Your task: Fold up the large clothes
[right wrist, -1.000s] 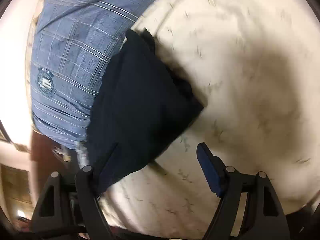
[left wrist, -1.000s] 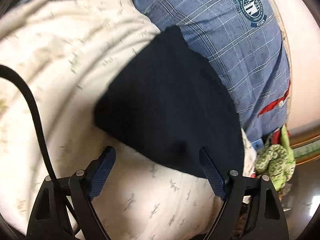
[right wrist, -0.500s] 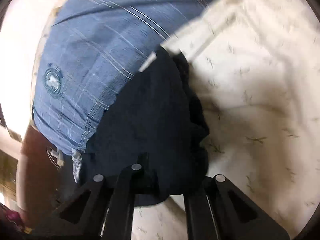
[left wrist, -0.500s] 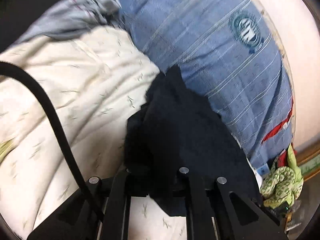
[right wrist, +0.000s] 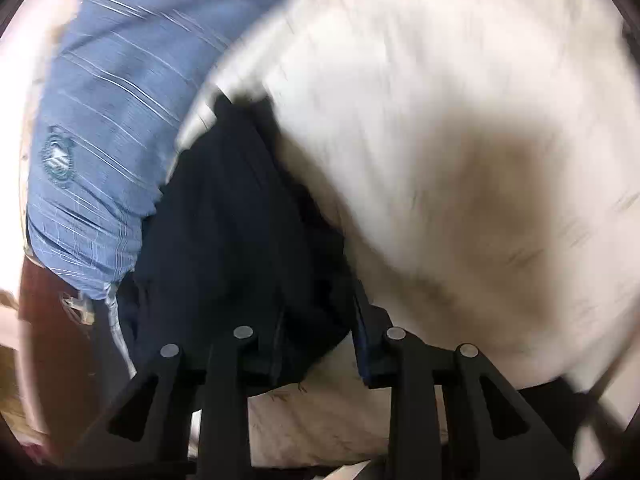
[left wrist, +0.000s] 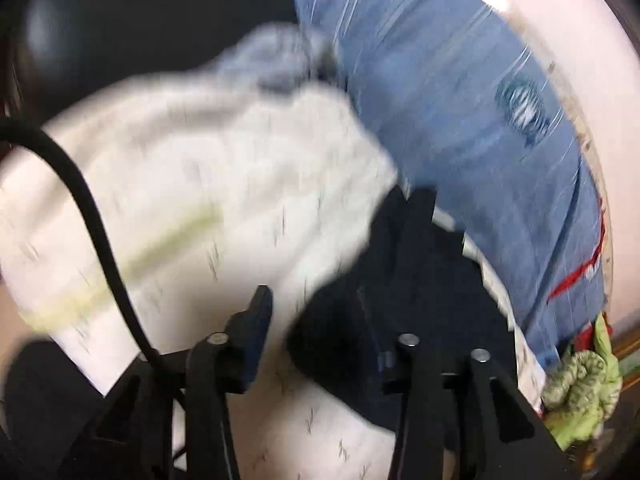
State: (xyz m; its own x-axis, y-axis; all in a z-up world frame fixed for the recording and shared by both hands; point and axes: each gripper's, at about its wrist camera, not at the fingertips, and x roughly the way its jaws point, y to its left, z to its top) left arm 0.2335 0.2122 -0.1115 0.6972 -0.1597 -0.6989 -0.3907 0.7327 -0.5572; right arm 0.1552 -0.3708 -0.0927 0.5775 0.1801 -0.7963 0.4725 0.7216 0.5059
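Note:
A folded dark navy garment (left wrist: pixel 416 292) lies on the cream bedspread (left wrist: pixel 192 184), against a blue plaid pillow (left wrist: pixel 452 112). My left gripper (left wrist: pixel 316 320) is open, its fingers apart, with the garment's near edge between and under the right finger. In the right wrist view the garment (right wrist: pixel 232 224) lies between the pillow (right wrist: pixel 108 120) and the bedspread (right wrist: pixel 460 120). My right gripper (right wrist: pixel 320 336) is partly open, its fingers straddling the garment's near corner. Both views are motion-blurred.
A grey-blue cloth (left wrist: pixel 276 60) is bunched at the far side of the bedspread. A green patterned cloth (left wrist: pixel 580 392) lies at the right edge past the pillow. A black cable (left wrist: pixel 88 208) crosses the left wrist view. A pale wall (left wrist: pixel 568 40) stands behind the pillow.
Both grippers were shut on the navy garment half a second ago; now both have opened, letting it rest by the pillow. Both cameras have shifted and blur.

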